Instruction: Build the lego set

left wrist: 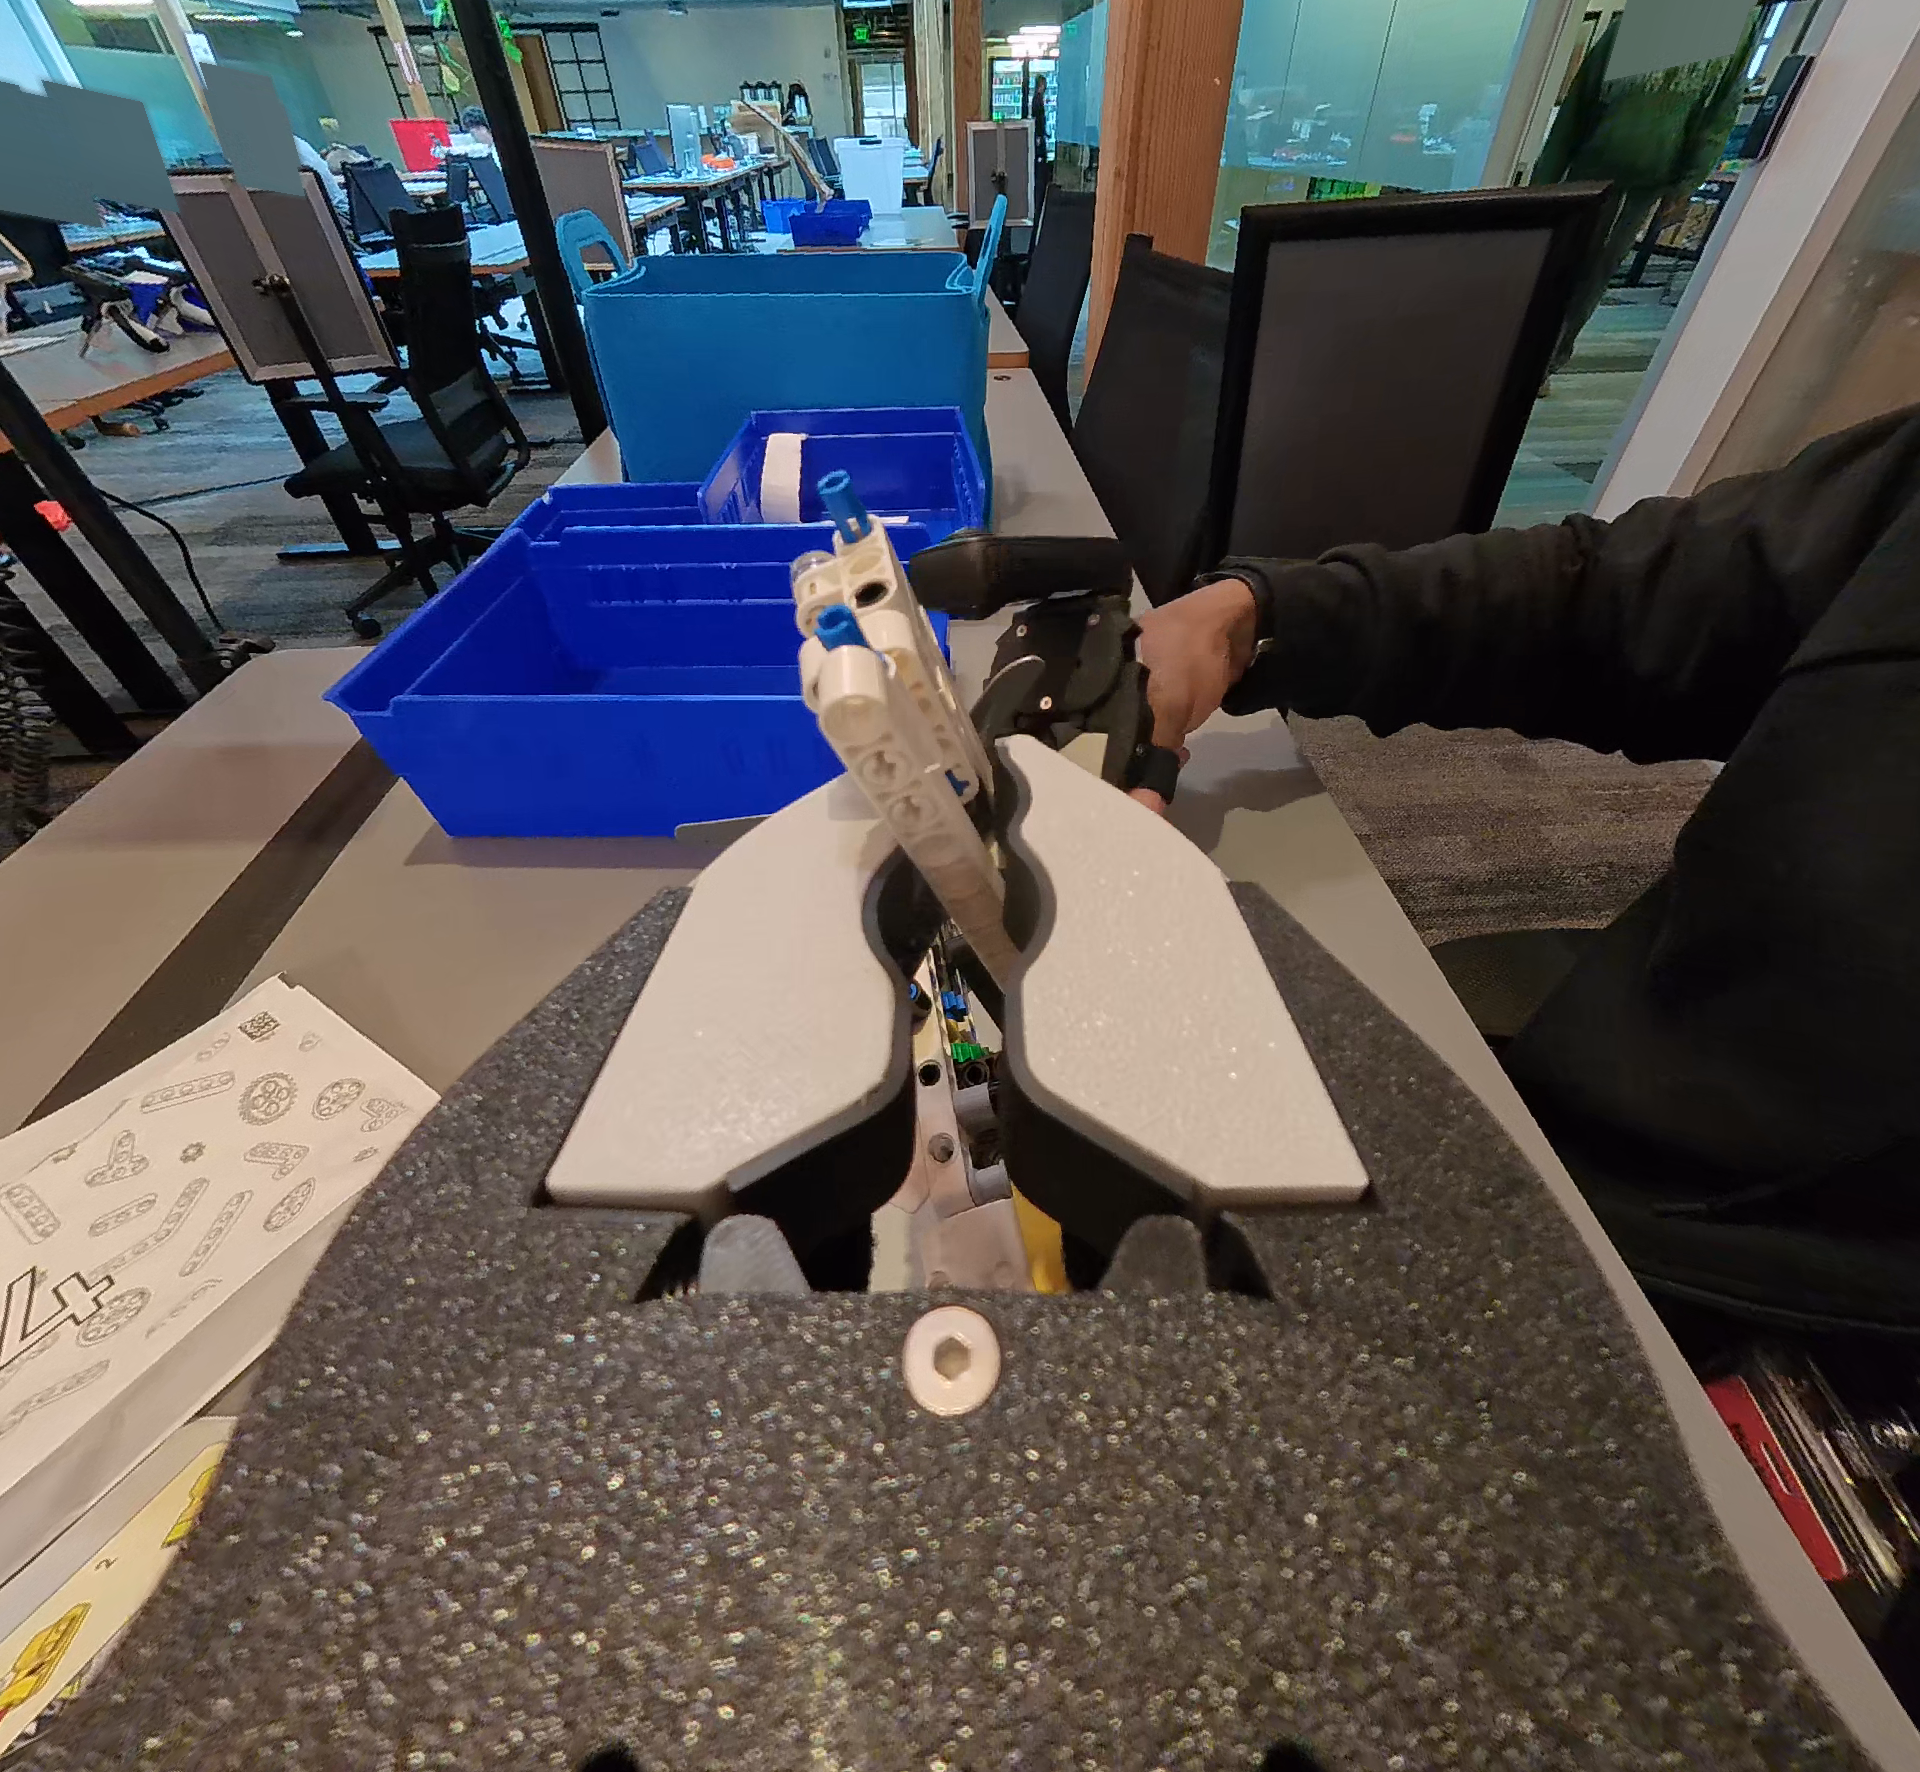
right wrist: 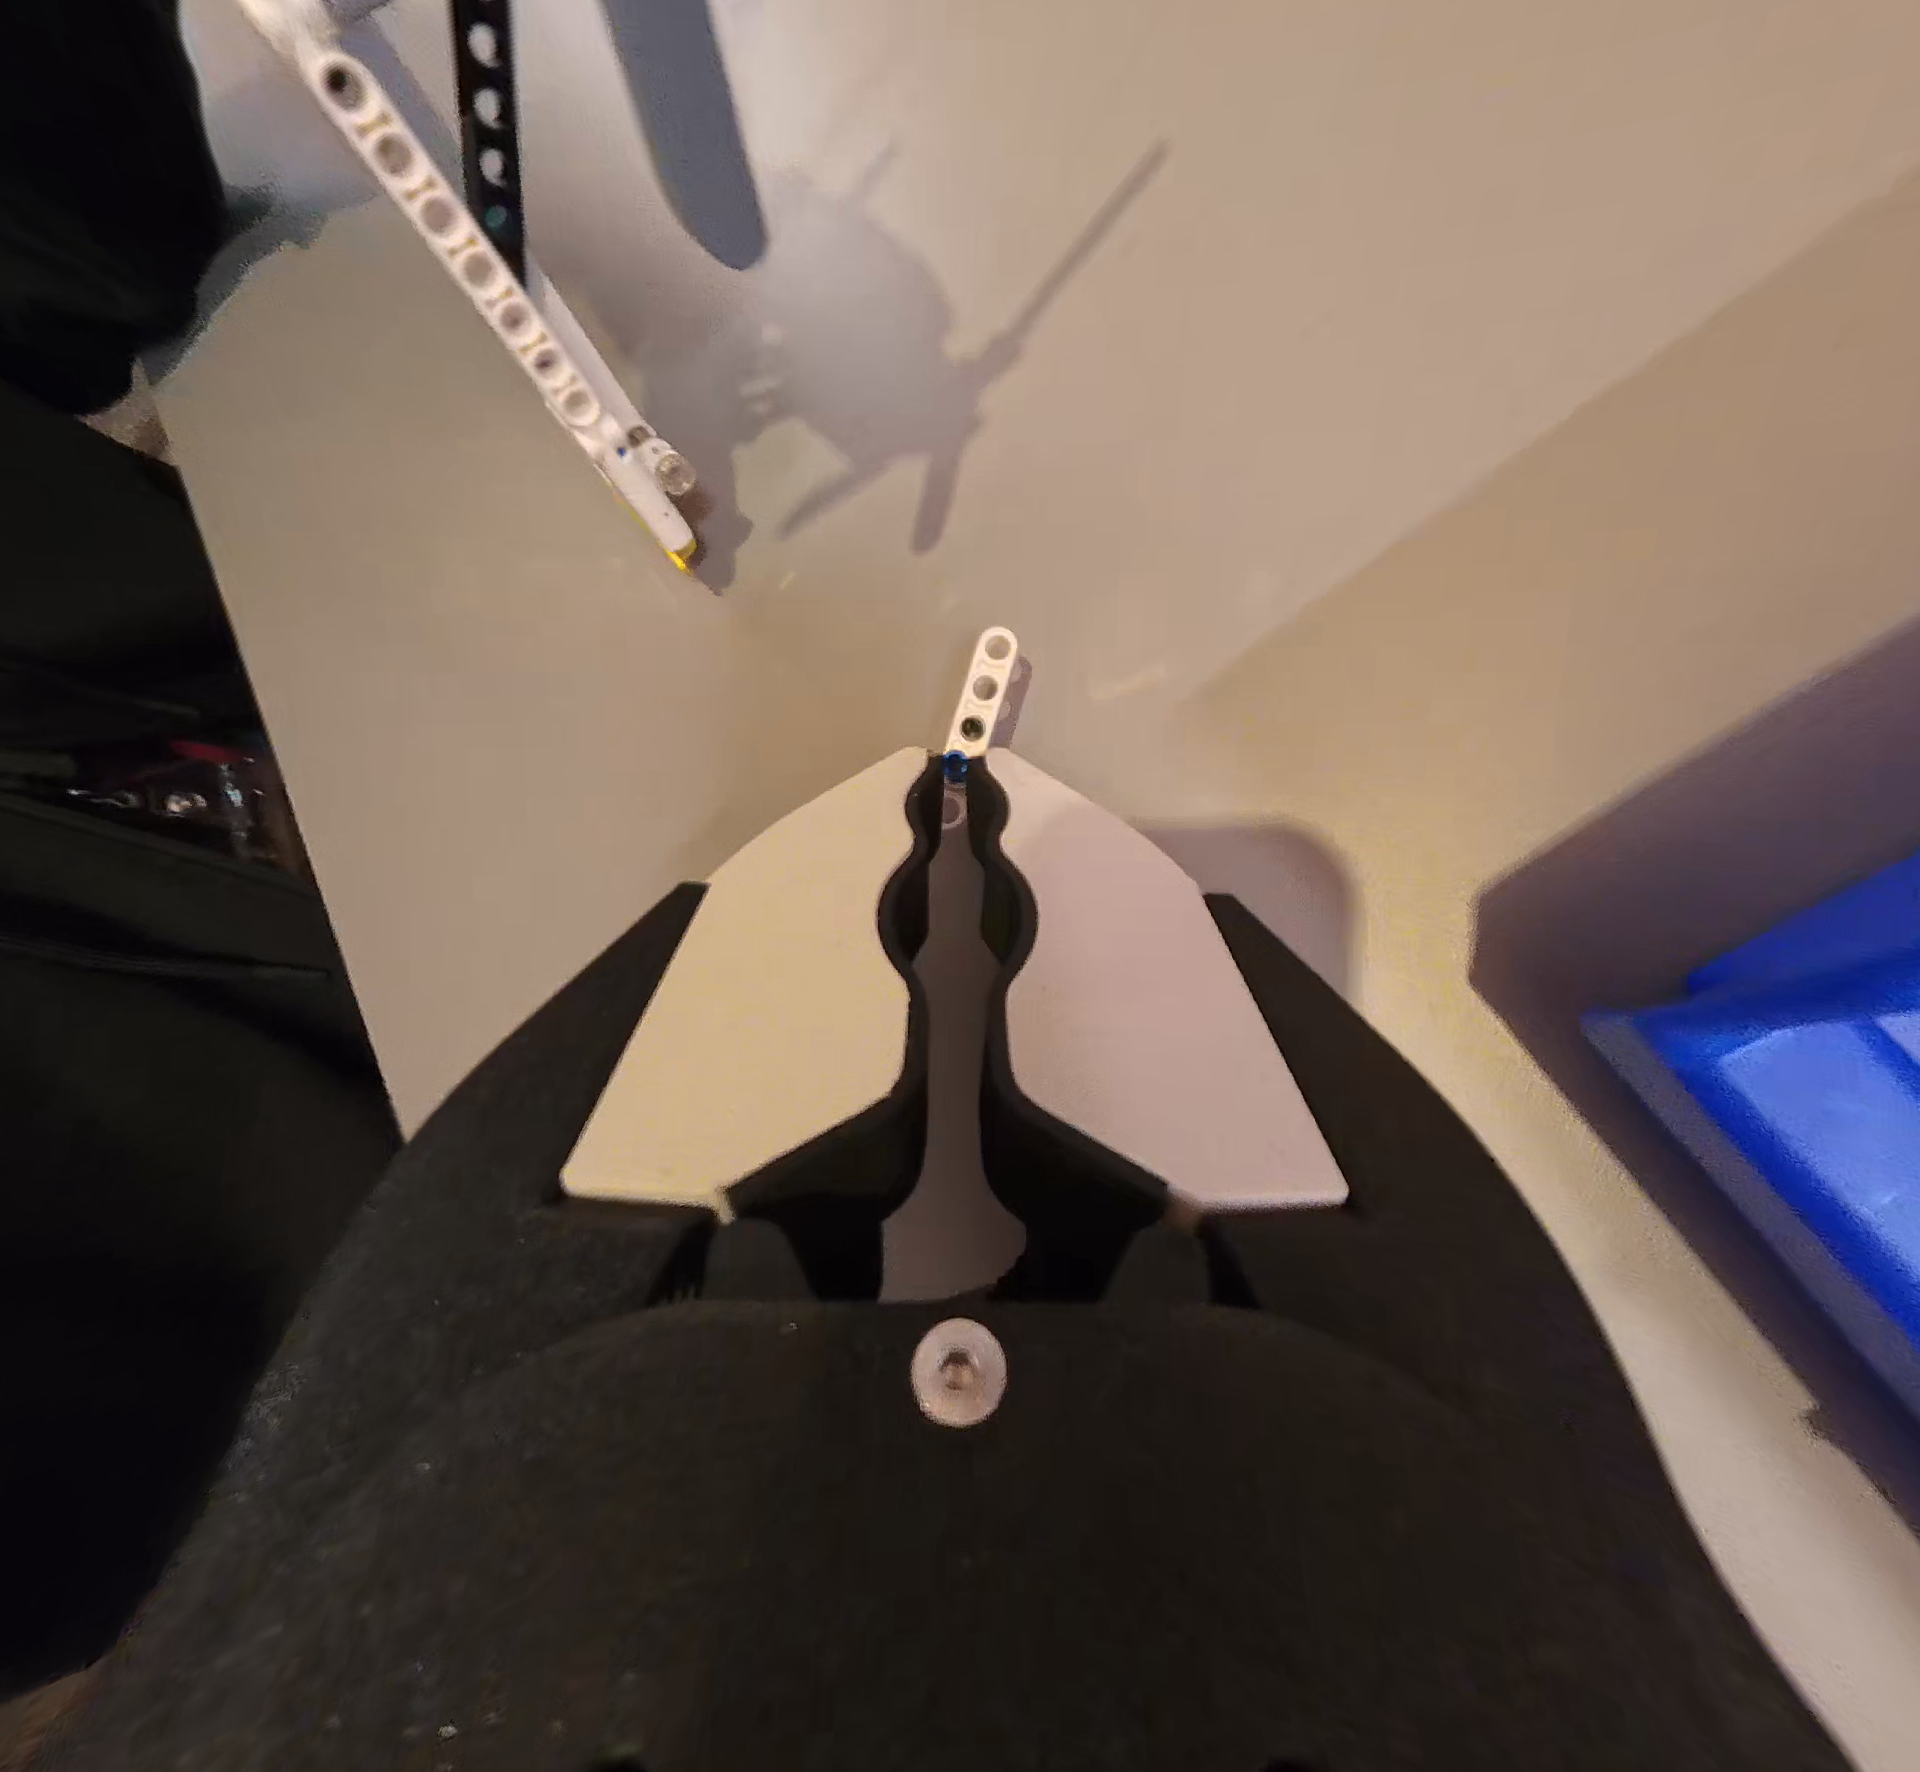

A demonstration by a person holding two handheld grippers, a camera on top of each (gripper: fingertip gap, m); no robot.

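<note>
My left gripper [left wrist: 971, 787] is shut on a white beam assembly [left wrist: 894, 683] with blue pins [left wrist: 836, 491] at its top. The assembly stands tilted up out of the fingers, above the grey table [left wrist: 312, 849]. It also shows in the right wrist view [right wrist: 468, 257], top left, with a black beam [right wrist: 483, 60] on it. My right gripper [right wrist: 958, 766] points down at the table [right wrist: 1247, 372]. It is shut on the near end of a small white beam with holes [right wrist: 985, 688], where a blue pin [right wrist: 954, 767] sits. In the left wrist view the right gripper [left wrist: 1060, 673] is behind the assembly, held by a hand [left wrist: 1195, 662].
Blue bins [left wrist: 623, 704] stand on the table ahead to the left, with a taller blue tub [left wrist: 790, 361] behind them. One bin's corner shows in the right wrist view [right wrist: 1818, 1099]. Printed parts sheets [left wrist: 156, 1151] lie at the near left. Black chairs [left wrist: 1382, 372] stand to the right. The grippers' ends are close to 25 centimetres from one another.
</note>
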